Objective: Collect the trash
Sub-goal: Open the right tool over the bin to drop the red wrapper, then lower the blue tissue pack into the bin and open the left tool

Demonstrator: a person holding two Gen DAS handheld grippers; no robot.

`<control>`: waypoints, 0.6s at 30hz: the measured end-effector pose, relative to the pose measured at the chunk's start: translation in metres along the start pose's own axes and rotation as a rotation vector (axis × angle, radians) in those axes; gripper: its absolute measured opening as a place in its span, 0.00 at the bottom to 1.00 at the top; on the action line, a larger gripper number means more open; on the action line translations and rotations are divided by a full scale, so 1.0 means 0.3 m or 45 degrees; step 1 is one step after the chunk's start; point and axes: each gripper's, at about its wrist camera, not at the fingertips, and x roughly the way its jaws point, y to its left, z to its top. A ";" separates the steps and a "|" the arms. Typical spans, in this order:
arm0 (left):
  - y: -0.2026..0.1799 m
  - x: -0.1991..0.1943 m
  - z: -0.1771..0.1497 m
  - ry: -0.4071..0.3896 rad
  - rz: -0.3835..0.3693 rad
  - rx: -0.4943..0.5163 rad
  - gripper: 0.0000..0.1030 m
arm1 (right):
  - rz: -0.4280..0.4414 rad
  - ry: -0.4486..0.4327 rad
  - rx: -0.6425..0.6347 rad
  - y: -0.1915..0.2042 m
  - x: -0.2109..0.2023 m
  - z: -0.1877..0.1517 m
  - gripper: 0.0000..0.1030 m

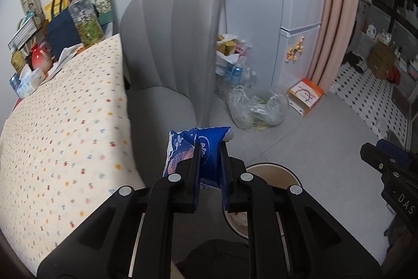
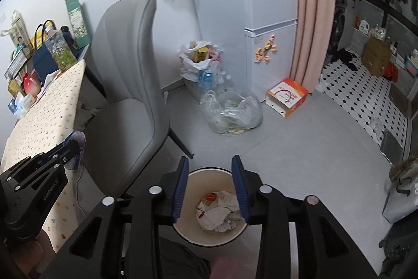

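The left gripper (image 1: 210, 148) pinches a blue wrapper (image 1: 206, 145) between its fingers, in the air beside the counter (image 1: 65, 122) edge, near the grey chair (image 1: 167, 49). The right gripper (image 2: 211, 166) has its fingers spread with nothing between them, above the bin (image 2: 193, 179) on the floor, which has paper trash (image 2: 219, 211) inside.

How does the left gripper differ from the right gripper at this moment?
The left gripper is shut on a crumpled blue plastic wrapper; the right gripper is open and holds nothing. The left one is beside the grey chair; the right one hangs over the round white trash bin. Both are black with blue pads.
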 end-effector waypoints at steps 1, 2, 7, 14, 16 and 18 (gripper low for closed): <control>-0.013 0.001 -0.001 0.001 -0.006 0.007 0.13 | -0.009 -0.004 0.009 -0.014 -0.003 -0.001 0.39; -0.024 0.002 -0.001 0.003 -0.011 0.014 0.13 | -0.015 -0.006 0.023 -0.032 -0.007 -0.003 0.40; -0.092 0.008 -0.004 0.021 -0.062 0.054 0.14 | -0.047 -0.015 0.072 -0.097 -0.018 -0.008 0.42; -0.187 0.013 -0.021 0.065 -0.204 0.113 0.25 | -0.078 -0.027 0.113 -0.166 -0.037 -0.022 0.44; -0.196 0.006 -0.023 0.060 -0.229 0.122 0.52 | -0.084 -0.031 0.118 -0.176 -0.041 -0.024 0.47; -0.198 -0.012 -0.021 0.025 -0.232 0.138 0.61 | -0.087 -0.035 0.123 -0.184 -0.044 -0.025 0.47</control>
